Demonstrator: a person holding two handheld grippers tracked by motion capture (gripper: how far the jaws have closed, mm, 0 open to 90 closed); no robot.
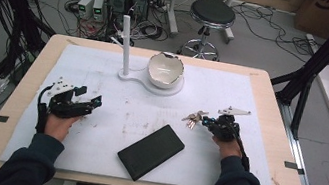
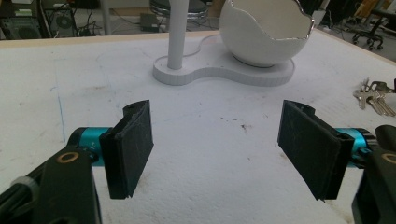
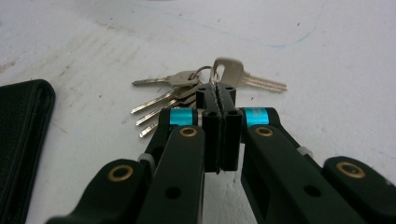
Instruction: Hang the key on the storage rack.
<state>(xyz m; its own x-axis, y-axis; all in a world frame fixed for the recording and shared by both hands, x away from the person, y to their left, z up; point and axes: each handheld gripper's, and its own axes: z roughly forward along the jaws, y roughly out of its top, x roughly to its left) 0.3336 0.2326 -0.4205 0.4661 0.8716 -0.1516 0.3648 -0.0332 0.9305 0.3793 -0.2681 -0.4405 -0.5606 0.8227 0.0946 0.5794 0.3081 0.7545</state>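
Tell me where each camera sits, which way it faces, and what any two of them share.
High view: above the person's side, looking forward and down on the table; both forearms, left gripper and right gripper show.
Left gripper view: on the left gripper, looking low across the table at the bowl; its jaws stand open.
Right gripper view: on the right gripper, looking down at the keys; its jaws are shut at the key ring.
Shared: all three show the keys; the high and right views also show the wallet.

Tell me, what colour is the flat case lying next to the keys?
Black. The flat case shows best in the high view, lying on the white mat.
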